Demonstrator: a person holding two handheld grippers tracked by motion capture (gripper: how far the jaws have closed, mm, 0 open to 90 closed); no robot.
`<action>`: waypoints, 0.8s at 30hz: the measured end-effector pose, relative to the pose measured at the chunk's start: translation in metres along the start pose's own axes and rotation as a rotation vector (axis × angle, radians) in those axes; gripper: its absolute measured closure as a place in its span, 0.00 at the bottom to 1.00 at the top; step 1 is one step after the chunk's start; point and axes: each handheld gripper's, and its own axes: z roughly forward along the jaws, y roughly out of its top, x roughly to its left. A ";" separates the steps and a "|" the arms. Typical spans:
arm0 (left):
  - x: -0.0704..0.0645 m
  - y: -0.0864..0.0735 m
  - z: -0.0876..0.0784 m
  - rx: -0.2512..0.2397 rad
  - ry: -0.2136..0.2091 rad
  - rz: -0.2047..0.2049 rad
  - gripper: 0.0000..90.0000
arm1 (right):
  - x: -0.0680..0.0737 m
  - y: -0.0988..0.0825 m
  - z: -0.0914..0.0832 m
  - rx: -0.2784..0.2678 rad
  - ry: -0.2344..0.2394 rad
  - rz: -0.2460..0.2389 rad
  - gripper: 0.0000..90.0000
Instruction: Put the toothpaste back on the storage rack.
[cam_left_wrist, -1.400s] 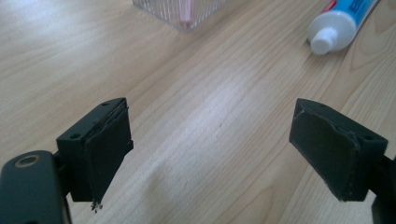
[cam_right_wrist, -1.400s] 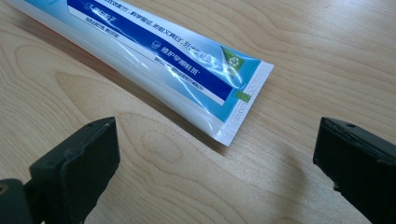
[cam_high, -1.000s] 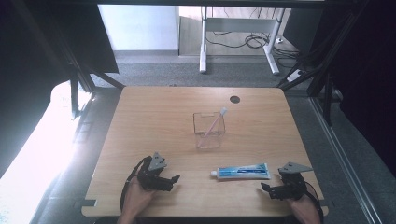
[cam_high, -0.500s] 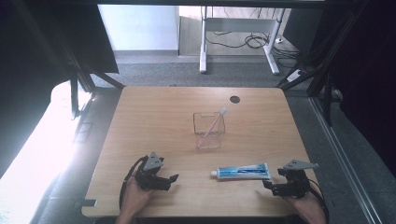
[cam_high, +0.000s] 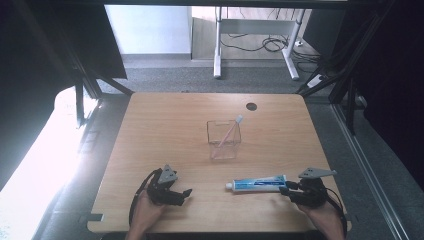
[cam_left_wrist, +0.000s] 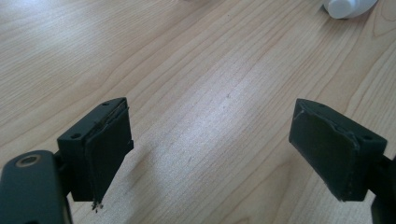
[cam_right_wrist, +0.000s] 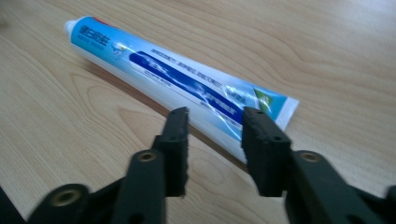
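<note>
From the high view, the toothpaste tube (cam_high: 256, 183) lies flat on the wooden table (cam_high: 165, 130), near the front edge on the right, cap end pointing left. The right tongs (cam_high: 283, 190) sit right at the tube's crimped tail, held in a hand at the bottom right corner. Over on the left, the left tongs (cam_high: 186, 193) rest low by the table's front edge, well apart from the tube. Farther back, near the middle of the table, a clear square cup (cam_high: 224, 139) stands upright with a pink toothbrush (cam_high: 229, 132) leaning in it, head up. A dark round hole (cam_high: 251, 106) marks the table's far side.

Now the left gripper view: the left tongs (cam_left_wrist: 210, 149) are spread wide over bare wood, nothing between the jaws. The tube's white cap (cam_left_wrist: 346, 6) peeks in at the top right.

And the right gripper view: the right tongs (cam_right_wrist: 215, 122) have just been closing, and now stand narrowed. The blue-and-white tube (cam_right_wrist: 182, 79) lies slantwise across the table just beyond the tips, its flat tail (cam_right_wrist: 279, 108) nearest the right jaw. The pads are not pressing on it; a gap shows between them.
</note>
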 end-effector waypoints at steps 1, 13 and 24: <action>0.000 0.000 0.000 0.000 0.001 0.000 0.15 | 0.001 0.002 0.000 0.002 0.001 -0.009 0.76; -0.001 -0.001 0.001 0.002 -0.001 0.000 0.15 | 0.011 0.020 0.019 0.053 0.047 -0.060 1.00; -0.002 -0.001 0.001 0.000 0.002 0.006 0.15 | 0.033 0.049 0.048 0.051 0.113 -0.094 1.00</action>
